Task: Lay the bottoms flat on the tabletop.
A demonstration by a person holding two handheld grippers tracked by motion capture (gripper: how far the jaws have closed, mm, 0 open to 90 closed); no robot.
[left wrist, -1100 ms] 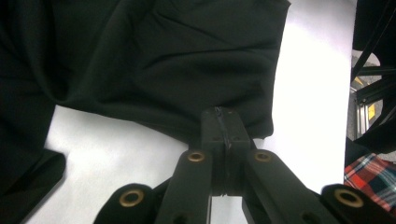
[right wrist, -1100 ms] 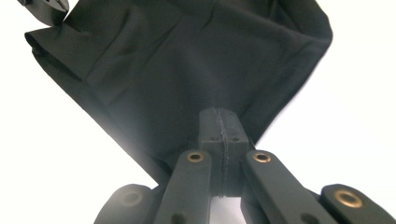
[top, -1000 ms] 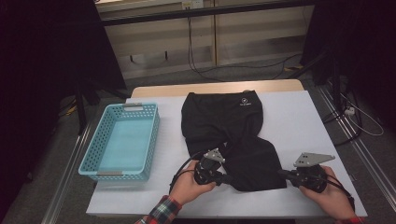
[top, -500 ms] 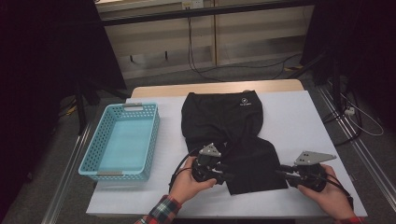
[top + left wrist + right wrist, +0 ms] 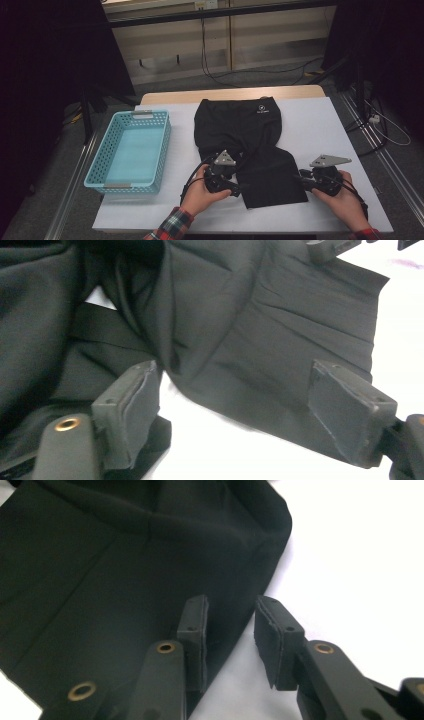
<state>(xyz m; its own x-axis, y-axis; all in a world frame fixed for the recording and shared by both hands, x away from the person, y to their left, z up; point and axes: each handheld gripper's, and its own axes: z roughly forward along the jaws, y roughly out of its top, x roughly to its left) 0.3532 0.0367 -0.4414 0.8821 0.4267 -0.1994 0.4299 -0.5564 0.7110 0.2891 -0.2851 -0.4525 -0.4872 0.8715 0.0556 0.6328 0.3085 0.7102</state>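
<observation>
The black shorts (image 5: 250, 145) lie spread on the white tabletop (image 5: 320, 125), right of the blue basket (image 5: 131, 152). My left tongs (image 5: 250, 400) have just been opening and now stand released, wide over a leg's hem. My right tongs (image 5: 230, 635) sit slightly parted at the other edge of that leg, the cloth edge between them, unpinched.

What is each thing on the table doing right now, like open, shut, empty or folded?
black shorts: lying on the table, one leg folded across, not gripped.
blue basket: upright, empty.
left gripper: jaws have just been opening, wide apart now, cloth edge lies between them unpinched.
right gripper: jaws a little apart at the cloth's edge, not squeezing it.
white table: flat, bearing the shorts and the basket.
</observation>
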